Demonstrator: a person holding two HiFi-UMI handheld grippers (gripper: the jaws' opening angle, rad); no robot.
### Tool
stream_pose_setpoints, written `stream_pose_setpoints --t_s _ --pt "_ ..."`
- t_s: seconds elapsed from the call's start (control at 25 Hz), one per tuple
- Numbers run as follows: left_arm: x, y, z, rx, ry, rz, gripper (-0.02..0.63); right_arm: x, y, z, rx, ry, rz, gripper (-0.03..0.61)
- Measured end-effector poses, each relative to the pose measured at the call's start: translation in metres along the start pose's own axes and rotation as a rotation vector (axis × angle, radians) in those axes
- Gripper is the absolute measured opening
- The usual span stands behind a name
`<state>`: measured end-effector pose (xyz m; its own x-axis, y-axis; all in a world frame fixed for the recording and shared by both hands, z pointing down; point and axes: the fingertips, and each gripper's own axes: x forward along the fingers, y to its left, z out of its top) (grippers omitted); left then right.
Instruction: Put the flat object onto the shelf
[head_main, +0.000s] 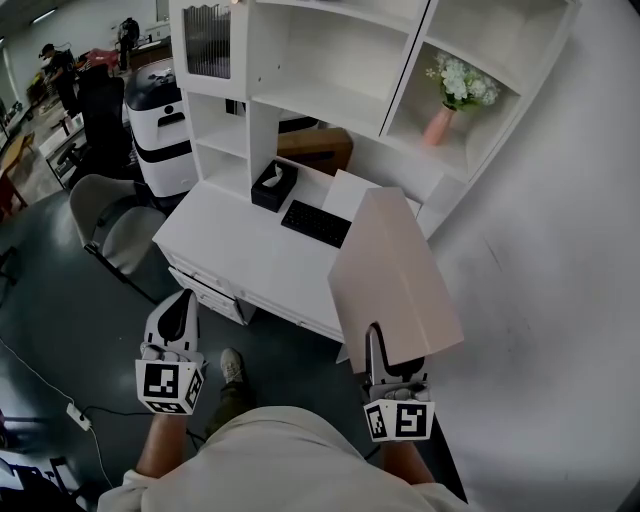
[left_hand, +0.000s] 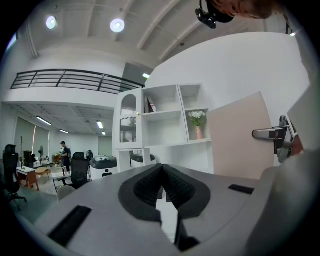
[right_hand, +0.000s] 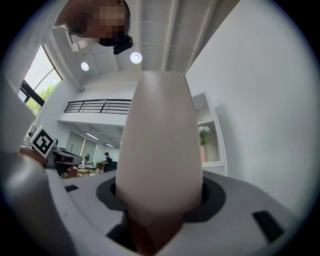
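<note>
No legible text, labels or numbers

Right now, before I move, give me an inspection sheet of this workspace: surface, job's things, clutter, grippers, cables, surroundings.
Surface: white desk below a white shelf unit; the desk's front part is bare.
Job's things: flat pale board, held tilted over the desk's right end, not yet on the shelf.
Clutter: black tissue box and black keyboard on the desk; pink vase of flowers in a shelf compartment.
Grippers: left hand-held gripper shut, empty; right hand-held gripper shut on the board.
Cables: white power strip with its cable on the floor, left.
Surroundings: grey chair, people far back.
</note>
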<state>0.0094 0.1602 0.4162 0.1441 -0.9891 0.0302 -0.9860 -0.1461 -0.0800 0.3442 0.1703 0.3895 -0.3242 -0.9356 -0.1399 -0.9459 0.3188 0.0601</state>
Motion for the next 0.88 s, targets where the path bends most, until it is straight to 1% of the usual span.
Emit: stream_pose_setpoints --t_s 0.44,0.88 --pt "0.069 0.046 -0.008 -0.020 -0.015 -0.057 0.001 0.062 0.022 -0.005 -0.030 0.010 -0.041 0.264" --pt "0.152 0.122 -0.013 -0.034 -0.018 -0.099 0.001 0.156 0.052 -0.010 -0.052 0.015 -0.091 0.264"
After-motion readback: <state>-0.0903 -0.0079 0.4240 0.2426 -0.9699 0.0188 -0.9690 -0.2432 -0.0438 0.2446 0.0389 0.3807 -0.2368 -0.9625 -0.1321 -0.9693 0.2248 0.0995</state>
